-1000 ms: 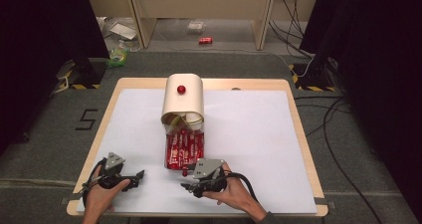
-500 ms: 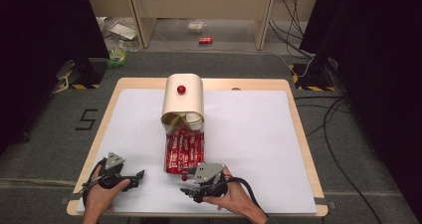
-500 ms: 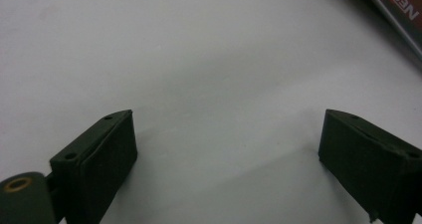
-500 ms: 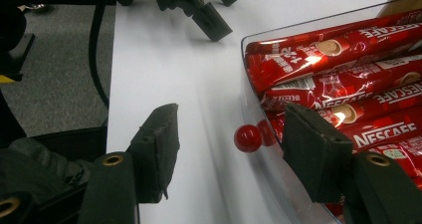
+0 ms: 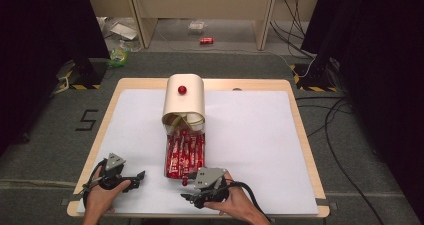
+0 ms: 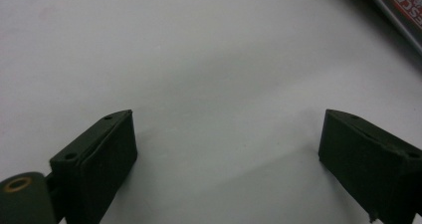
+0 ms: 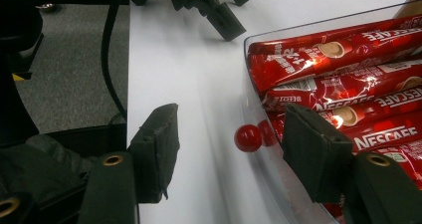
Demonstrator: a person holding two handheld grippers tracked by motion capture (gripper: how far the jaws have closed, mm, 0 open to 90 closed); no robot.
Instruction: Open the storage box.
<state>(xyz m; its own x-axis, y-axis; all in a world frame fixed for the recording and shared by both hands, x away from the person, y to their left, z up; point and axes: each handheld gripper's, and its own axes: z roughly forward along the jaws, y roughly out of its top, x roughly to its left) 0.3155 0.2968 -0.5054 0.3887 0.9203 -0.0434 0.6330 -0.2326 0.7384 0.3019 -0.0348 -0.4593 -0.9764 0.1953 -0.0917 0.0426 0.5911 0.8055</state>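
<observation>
A cream, round-topped box (image 5: pixel 184 105) with a red knob (image 5: pixel 182 90) on it stands at the table's middle. Its clear drawer (image 5: pixel 186 157) is pulled out toward me, full of red Nescafe sachets (image 7: pixel 343 74). A small red knob (image 7: pixel 247 138) sticks out of the drawer's front wall. My right gripper (image 5: pixel 189 191) is open at that front, its jaws (image 7: pixel 229 122) on either side of the knob without touching it. My left gripper (image 5: pixel 137 179) rests low over the white table to the drawer's left, open (image 6: pixel 226 134) with nothing between its jaws.
The white tabletop (image 5: pixel 250 135) has a wooden rim, and its front edge lies just behind both hands. The left gripper (image 7: pixel 219 10) shows far off in the right gripper view. Cables, a can and litter lie on the floor beyond the table.
The right hand has shifted very slightly at the drawer's front. The left hand, the box and the drawer have stayed where they were.
</observation>
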